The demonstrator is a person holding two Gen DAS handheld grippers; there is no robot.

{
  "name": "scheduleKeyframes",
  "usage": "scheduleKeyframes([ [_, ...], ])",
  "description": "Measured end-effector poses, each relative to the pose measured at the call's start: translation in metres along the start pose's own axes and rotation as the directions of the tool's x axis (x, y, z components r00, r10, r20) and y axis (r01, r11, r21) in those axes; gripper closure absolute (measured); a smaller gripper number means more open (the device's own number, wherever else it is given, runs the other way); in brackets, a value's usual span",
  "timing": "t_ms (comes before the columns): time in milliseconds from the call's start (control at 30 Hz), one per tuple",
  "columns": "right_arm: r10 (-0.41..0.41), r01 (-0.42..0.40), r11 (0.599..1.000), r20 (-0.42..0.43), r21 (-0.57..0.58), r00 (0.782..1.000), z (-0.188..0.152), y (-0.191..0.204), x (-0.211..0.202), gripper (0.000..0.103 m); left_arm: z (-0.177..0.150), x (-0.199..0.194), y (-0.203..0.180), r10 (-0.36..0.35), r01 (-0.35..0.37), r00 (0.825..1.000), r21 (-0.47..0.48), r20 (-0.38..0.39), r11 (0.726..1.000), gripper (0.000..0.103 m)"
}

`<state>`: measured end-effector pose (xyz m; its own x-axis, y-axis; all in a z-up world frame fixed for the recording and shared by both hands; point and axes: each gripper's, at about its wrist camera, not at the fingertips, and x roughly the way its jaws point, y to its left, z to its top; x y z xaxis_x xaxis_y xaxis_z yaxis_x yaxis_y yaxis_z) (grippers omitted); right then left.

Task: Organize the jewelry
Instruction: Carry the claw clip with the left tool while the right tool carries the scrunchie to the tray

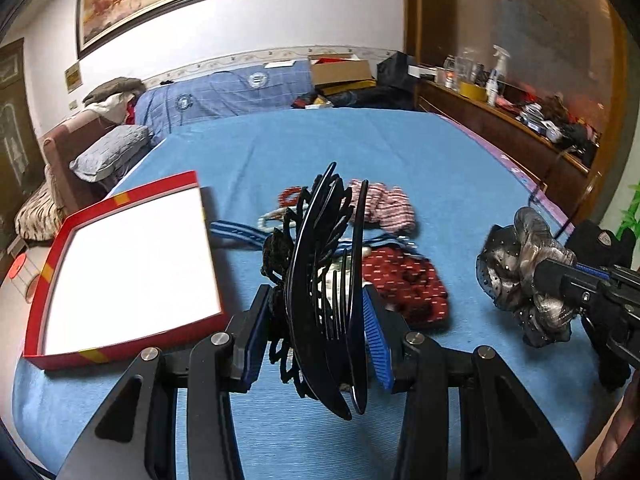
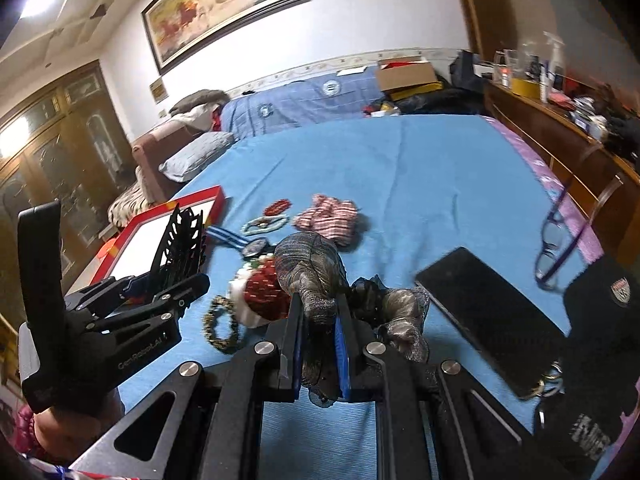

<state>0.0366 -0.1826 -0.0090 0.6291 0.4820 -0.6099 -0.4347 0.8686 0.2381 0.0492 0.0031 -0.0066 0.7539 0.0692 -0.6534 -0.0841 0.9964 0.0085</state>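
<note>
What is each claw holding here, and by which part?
Left claw clamps a black comb hair clip by its lower half. Right claw pinches a grey fabric scrunchie by one fold.

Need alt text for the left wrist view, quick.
The left gripper holds a black comb hair clip between its fingers above a blue bedspread. An open red box sits left; the right gripper holds a grey scrunchie.
</note>
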Motion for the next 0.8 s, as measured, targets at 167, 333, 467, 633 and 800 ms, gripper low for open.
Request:
scheduleKeyframes([
  [167, 0.024, -0.024, 0.999, -0.012, -0.031, 1.000, 0.005, 0.019, 0.010, 0.089, -0.003, -0.004, 0.020, 0.013, -0.013, 1.000, -0.032, 0.007, 0.999, 0.060],
  [333, 0.048, -0.049, 0.997, -0.025, -0.058, 0.999, 0.009, 0.037, 0.019, 0.089, -0.005, -0.008, 0.040, 0.027, -0.026, 1.000, -0.062, 0.010, 0.998, 0.060],
  [467, 0.062, -0.065, 0.994, -0.033, -0.084, 0.998, 0.013, 0.052, 0.027, 0.088, -0.006, -0.012, 0.056, 0.035, -0.033, 0.999, -0.095, 0.016, 0.995, 0.060],
  [633, 0.087, -0.091, 0.989, -0.043, -0.114, 0.995, 0.016, 0.073, 0.035, 0.088, -0.010, -0.020, 0.081, 0.056, -0.052, 0.998, -0.143, 0.023, 0.988, 0.060],
  [800, 0.114, -0.121, 0.983, -0.054, -0.138, 0.992, 0.022, 0.091, 0.044, 0.088, -0.013, -0.027, 0.110, 0.083, -0.077, 0.996, -0.190, 0.027, 0.979, 0.060],
])
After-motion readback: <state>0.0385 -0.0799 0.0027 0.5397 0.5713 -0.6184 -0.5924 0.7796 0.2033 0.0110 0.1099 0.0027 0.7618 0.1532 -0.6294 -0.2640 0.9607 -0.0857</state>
